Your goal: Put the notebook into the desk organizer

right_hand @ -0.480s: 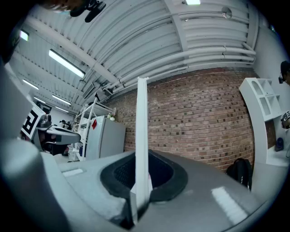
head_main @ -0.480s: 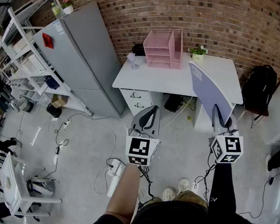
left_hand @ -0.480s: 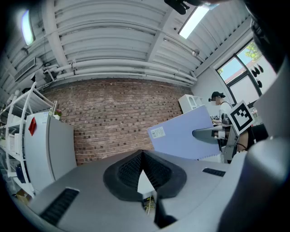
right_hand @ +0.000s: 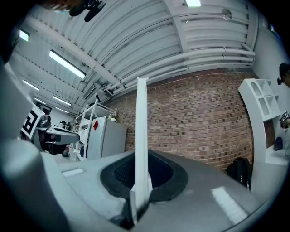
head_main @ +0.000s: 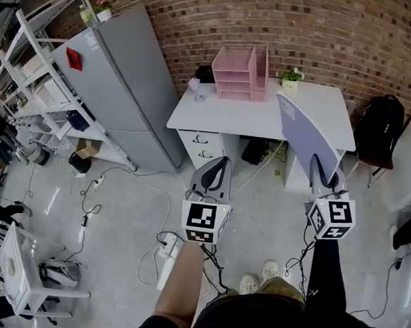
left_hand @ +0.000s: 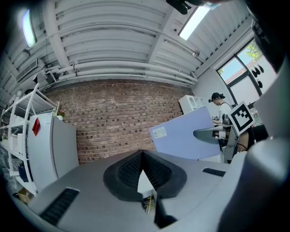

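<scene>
While the person stands back from the white desk [head_main: 266, 118], the lilac notebook [head_main: 303, 135] is clamped in the right gripper [head_main: 323, 177].
The right gripper's pads press on the notebook's lower edge, and the cover rises from them toward the desk; in the right gripper view it stands edge-on between the jaws. The left gripper [head_main: 214, 171] is pinched closed, pad tips meeting with nothing between them. The pink desk organizer [head_main: 240, 72] stands at the back of the desk against the brick wall [head_main: 329, 35], well apart from the notebook, with a small potted plant [head_main: 291, 77] near its right side.
</scene>
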Tool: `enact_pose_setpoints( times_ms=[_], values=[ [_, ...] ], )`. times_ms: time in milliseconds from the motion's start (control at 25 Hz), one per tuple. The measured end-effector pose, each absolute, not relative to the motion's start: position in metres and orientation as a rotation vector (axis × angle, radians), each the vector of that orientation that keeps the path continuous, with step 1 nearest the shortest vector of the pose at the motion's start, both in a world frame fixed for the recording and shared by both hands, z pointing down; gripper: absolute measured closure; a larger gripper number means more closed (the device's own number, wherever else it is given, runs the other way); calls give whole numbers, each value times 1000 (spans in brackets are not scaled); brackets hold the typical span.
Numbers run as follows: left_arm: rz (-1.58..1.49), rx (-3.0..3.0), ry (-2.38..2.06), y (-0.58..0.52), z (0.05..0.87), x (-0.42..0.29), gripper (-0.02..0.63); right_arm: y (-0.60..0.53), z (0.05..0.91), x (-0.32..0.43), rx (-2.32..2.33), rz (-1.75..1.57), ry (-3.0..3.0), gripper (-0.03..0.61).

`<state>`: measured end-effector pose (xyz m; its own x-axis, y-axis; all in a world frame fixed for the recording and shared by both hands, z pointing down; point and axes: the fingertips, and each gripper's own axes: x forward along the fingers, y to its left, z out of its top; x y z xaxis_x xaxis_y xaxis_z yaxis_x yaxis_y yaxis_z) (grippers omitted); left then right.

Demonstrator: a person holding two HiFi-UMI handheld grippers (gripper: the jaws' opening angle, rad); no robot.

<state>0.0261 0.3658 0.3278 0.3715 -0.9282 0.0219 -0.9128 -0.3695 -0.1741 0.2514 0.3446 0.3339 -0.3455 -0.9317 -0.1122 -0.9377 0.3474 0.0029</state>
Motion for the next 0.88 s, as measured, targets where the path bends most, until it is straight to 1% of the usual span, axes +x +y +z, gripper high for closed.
enact_pose_setpoints(
  times_ms=[400, 880],
  values=[
    [-171, -2501, 1693, 356, 334, 20, 607, 336, 336, 245, -1748, 118, 2508, 549],
    [-162, -2507, 1696, 270, 339, 28, 606, 242, 338, 249, -1691, 80, 2506, 549]
  ],
)
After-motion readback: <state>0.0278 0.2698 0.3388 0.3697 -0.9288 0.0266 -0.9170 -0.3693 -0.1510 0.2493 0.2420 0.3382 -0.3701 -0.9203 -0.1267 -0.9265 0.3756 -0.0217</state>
